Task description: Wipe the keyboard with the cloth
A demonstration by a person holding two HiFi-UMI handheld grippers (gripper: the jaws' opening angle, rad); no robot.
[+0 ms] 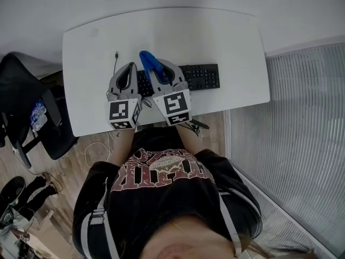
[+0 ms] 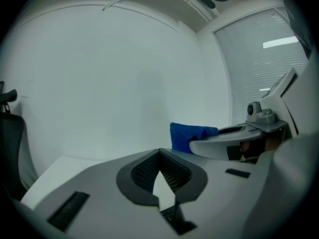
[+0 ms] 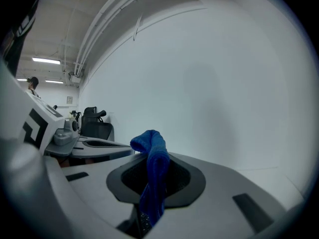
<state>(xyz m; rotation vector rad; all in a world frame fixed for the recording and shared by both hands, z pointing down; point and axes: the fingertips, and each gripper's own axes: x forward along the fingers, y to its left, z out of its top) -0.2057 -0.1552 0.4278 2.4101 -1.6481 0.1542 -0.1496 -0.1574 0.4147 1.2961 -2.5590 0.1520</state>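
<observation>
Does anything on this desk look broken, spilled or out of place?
Nothing stands out. The black keyboard lies flat on the white table, and no spill shows around it. The blue cloth is pinched in the right gripper, drooping between its jaws above the keys.

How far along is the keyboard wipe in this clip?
Done: the blue cloth is off the table, pinched in the shut right claw. In hand: both claws sit over the left half of the black keyboard; the left claw is shut and empty. Left: the wiping itself. Whether the cloth touches the keys cannot be told.
</observation>
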